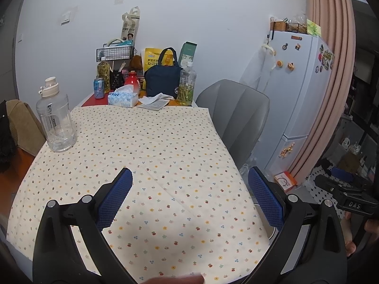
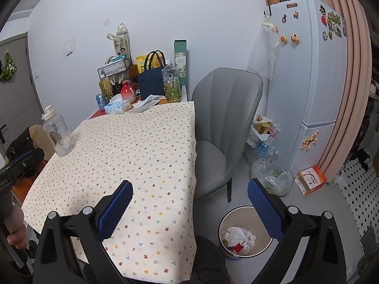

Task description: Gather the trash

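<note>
1. Floral tablecloth (image 1: 151, 146) fills centre frame, bare across its near half.
2. Trash bin (image 2: 245, 233), lower right of the right wrist view, already holds scraps.
3. Left gripper (image 1: 189, 198) and right gripper (image 2: 189, 209) gape wide, empty.
4. Crumpled tissue (image 1: 157, 98), upper centre, lies far ahead of both, long axis crosswise; neither clearly nearer.

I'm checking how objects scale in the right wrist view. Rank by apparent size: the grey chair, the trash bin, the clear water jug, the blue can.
Largest to smallest as they look:
1. grey chair
2. trash bin, partly hidden by the right gripper and nearer the camera
3. clear water jug
4. blue can, far back, so shrunk by distance
</note>
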Motion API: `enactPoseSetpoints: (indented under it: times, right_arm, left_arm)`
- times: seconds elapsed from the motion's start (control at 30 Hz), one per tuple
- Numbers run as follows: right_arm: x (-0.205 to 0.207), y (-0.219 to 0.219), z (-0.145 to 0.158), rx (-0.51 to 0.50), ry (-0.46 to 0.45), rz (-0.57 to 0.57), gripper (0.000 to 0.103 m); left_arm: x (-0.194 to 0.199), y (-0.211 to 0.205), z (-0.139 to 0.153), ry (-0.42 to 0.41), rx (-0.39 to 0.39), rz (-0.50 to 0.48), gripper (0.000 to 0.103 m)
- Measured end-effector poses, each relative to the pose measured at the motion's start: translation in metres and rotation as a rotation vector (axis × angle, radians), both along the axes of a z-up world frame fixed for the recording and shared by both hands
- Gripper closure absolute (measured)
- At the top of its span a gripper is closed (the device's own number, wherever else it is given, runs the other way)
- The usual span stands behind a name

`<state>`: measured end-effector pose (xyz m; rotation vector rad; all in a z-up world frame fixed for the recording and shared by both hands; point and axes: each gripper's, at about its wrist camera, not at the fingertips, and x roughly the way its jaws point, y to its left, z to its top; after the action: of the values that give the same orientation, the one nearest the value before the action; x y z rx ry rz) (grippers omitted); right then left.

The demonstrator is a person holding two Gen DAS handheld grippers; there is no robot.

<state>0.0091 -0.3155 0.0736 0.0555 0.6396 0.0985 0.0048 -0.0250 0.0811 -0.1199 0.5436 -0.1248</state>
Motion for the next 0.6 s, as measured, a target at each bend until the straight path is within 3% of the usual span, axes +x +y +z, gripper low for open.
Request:
enactPoseSetpoints:
  times: [0.6]
  right_arm:
    - [0.0051, 0.0062, -0.0069, -0.001, 0.014, 0.014, 0.008]
  left_arm:
    - [-0.005, 0.0076, -0.0034, -0.014, -0.002, 0.012, 0.006]
